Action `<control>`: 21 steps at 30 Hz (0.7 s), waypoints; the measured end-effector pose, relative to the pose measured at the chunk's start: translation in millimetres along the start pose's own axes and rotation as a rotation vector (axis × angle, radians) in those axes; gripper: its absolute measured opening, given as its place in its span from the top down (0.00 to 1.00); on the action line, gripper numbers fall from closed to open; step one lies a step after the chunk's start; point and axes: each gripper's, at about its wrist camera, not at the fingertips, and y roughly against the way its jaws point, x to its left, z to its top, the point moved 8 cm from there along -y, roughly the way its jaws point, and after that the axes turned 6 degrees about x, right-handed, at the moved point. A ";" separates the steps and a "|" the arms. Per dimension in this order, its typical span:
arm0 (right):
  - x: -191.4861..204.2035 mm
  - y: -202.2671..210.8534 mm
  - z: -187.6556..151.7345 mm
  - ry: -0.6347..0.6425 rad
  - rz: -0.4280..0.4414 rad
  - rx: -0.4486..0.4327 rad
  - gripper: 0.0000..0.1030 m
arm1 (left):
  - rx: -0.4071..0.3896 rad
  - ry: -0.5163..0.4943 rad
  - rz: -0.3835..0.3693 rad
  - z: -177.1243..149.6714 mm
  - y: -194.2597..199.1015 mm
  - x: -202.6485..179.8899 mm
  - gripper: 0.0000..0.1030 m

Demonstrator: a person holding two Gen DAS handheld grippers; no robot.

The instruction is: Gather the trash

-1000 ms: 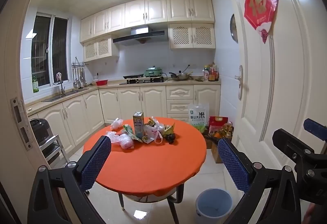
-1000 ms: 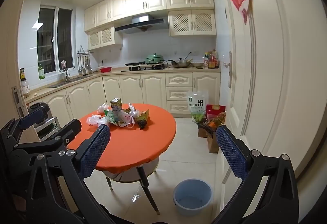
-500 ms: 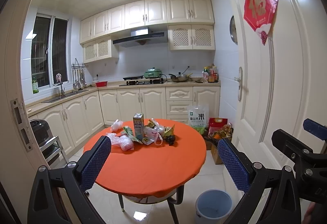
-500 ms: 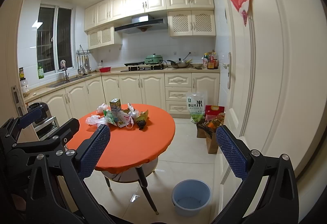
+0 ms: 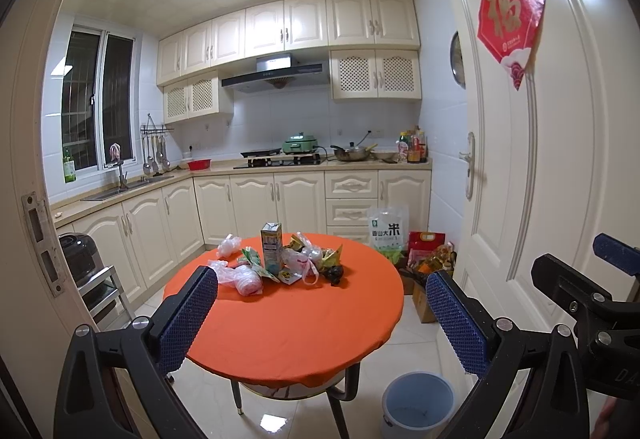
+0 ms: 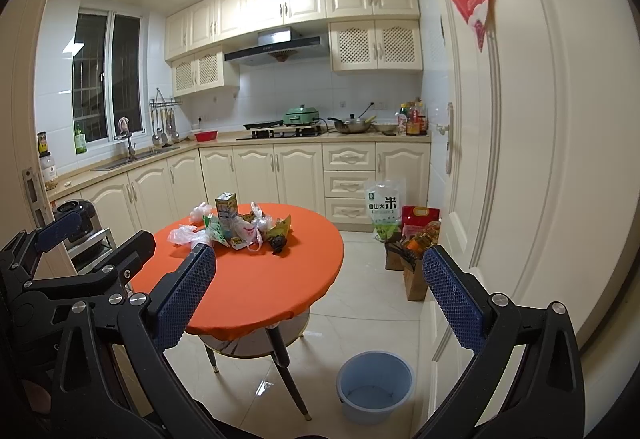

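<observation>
A pile of trash lies on the round orange table (image 5: 304,327): a drink carton (image 5: 271,243), crumpled plastic bags (image 5: 240,277), wrappers (image 5: 332,259) and a dark lump (image 5: 335,274). The pile also shows in the right wrist view, with the carton (image 6: 226,210) and the bags (image 6: 188,235) on the table (image 6: 272,287). A blue bucket (image 5: 418,405) stands on the floor by the table; it also shows in the right wrist view (image 6: 375,381). My left gripper (image 5: 320,323) and right gripper (image 6: 316,299) are both open and empty, well short of the table.
A white door (image 5: 540,179) stands open on the right. A rice bag (image 5: 387,233) and boxes of groceries (image 5: 428,267) sit on the floor by the cabinets (image 5: 280,207). A metal rack with a rice cooker (image 5: 78,259) stands at the left.
Both views have crept slightly forward toward the table. The grippers stay open and nothing on the table has moved.
</observation>
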 end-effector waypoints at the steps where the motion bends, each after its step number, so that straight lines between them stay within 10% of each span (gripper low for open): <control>1: 0.0 0.1 0.0 0.000 0.001 -0.001 0.00 | 0.000 -0.001 0.000 0.1 0.0 -0.1 0.01; 21: 2.7 3.9 2.2 0.002 0.001 0.000 0.00 | -0.005 0.005 0.001 0.1 -1.4 -1.6 0.01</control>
